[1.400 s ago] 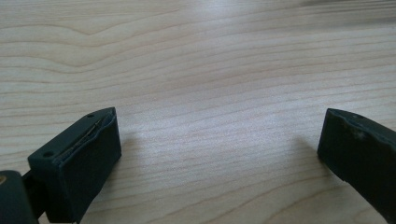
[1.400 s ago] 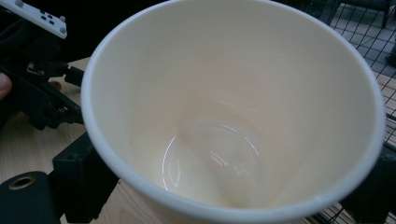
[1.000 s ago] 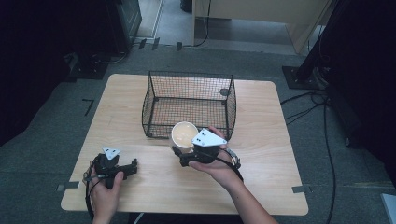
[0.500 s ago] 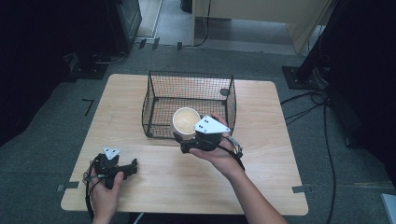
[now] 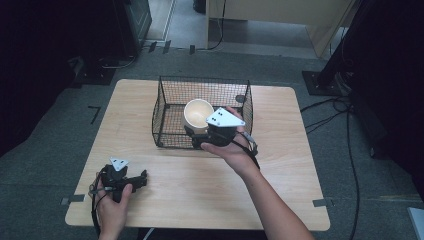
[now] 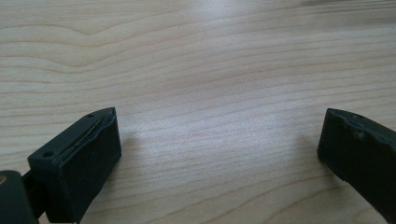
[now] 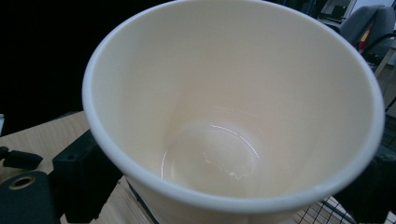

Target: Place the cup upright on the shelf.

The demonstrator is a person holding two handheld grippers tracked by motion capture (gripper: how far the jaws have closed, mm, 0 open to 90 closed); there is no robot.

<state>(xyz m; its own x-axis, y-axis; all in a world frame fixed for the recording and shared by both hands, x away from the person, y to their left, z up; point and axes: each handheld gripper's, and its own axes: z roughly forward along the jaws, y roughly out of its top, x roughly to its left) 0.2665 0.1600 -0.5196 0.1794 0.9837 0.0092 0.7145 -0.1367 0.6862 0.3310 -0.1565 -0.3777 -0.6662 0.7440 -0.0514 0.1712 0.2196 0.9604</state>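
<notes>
A cream paper cup (image 5: pixel 198 114) hangs tilted over the front part of a black wire basket (image 5: pixel 165 100), mouth turned toward the person. My right gripper (image 5: pixel 198 132) is shut on its lower part, held from the basket's near side. In the right gripper view the cup (image 7: pixel 233 116) is empty and glossy inside, with my right gripper (image 7: pixel 229 198) and its black jaws pressed on both sides of it. My left gripper (image 5: pixel 142 178) rests low at the table's near left corner. In the left gripper view, my left gripper (image 6: pixel 219 154) is open with bare wood between its jaws.
The basket stands at the middle back of the wooden table (image 5: pixel 285 170). A small dark round thing (image 5: pixel 240 98) sits at the basket's far right corner. Bare tabletop lies left, right and in front of the basket. Cables (image 5: pixel 345 105) run on the floor to the right.
My right gripper has carried the cup away from the person and upward, from in front of the basket to over its front part. The left gripper has stayed still.
</notes>
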